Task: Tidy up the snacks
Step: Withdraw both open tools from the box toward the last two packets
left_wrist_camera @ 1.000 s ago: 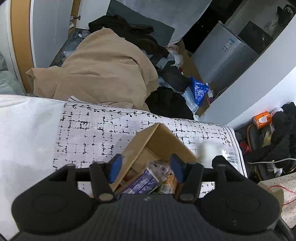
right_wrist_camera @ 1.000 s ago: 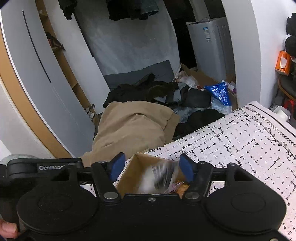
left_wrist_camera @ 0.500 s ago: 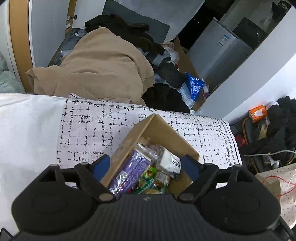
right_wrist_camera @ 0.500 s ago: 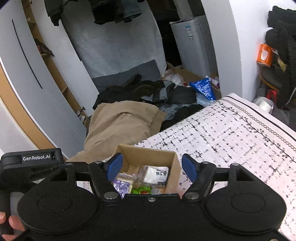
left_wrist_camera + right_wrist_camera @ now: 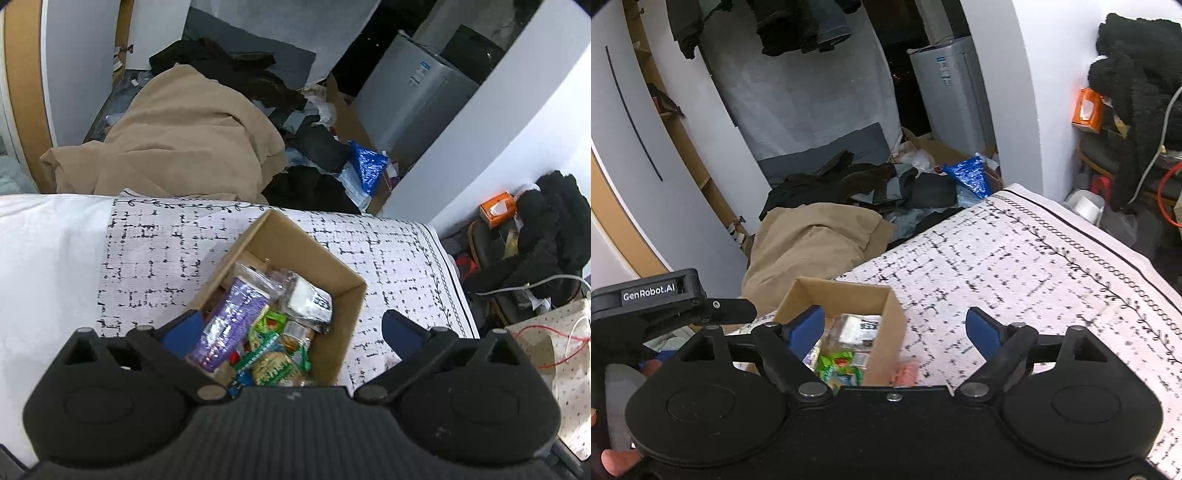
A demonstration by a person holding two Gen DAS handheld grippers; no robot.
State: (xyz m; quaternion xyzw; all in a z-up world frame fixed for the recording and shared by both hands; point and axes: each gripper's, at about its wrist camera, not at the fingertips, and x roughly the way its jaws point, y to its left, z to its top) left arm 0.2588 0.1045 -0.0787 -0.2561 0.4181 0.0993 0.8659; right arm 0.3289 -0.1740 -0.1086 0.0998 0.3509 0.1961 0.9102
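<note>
Cardboard box (image 5: 347, 295) of light, crinkly, slippery snack packets (image 5: 258, 328) on a bed (image 5: 155, 258); both grippers' fingers (image 5: 400, 328) have just spread, empty; probably best pinched at a sealed edge.

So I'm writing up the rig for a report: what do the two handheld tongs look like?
Both tongs are matte black with two round discs at the base and blue pads on the fingers. The left tongs have a ribbed grey-black body. The right tongs have a smooth black body. The left unit shows white "GenRobot.AI" lettering in the right wrist view.

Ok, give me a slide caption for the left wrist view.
Open left hand-held gripper above a cardboard box of packaged snacks on a grid-patterned tablecloth.
</note>
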